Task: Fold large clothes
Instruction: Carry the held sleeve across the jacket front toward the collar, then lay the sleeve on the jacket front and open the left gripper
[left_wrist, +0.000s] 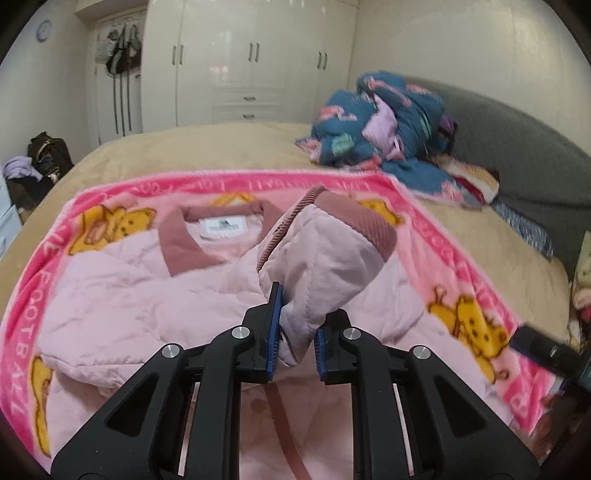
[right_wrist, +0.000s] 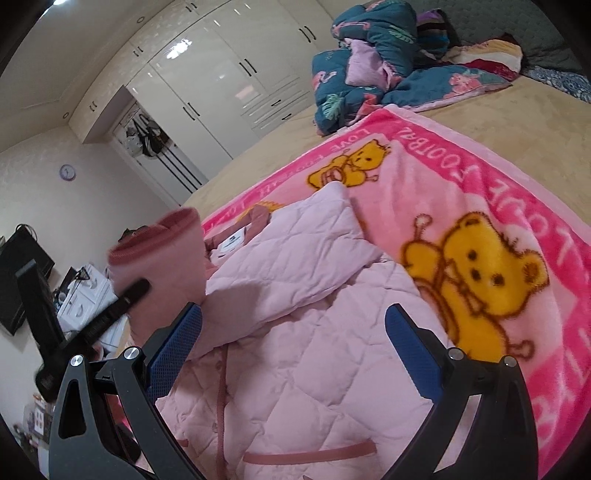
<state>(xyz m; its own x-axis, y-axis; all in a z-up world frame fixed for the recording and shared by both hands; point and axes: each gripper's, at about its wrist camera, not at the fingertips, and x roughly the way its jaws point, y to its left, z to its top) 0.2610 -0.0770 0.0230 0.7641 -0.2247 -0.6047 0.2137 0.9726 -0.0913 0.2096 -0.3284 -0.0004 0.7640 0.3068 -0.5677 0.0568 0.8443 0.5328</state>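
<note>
A pale pink quilted jacket (left_wrist: 129, 306) with a dusty-rose collar lies on a pink bear-print blanket (left_wrist: 472, 295) on the bed. My left gripper (left_wrist: 295, 332) is shut on the jacket's sleeve (left_wrist: 332, 258) near its rose cuff and holds it lifted above the jacket body. In the right wrist view the left gripper (right_wrist: 122, 295) holds the raised sleeve (right_wrist: 159, 254) at the left. My right gripper (right_wrist: 295, 332) is open and empty, hovering over the jacket's body (right_wrist: 295, 369), with the other sleeve folded across the chest (right_wrist: 288, 258).
A heap of blue patterned bedding (left_wrist: 376, 122) lies at the head of the bed by the grey headboard (left_wrist: 517, 147). White wardrobes (left_wrist: 251, 62) stand beyond. The tan bedspread (left_wrist: 184, 147) surrounds the blanket. A dark bag (left_wrist: 48, 155) sits at the far left.
</note>
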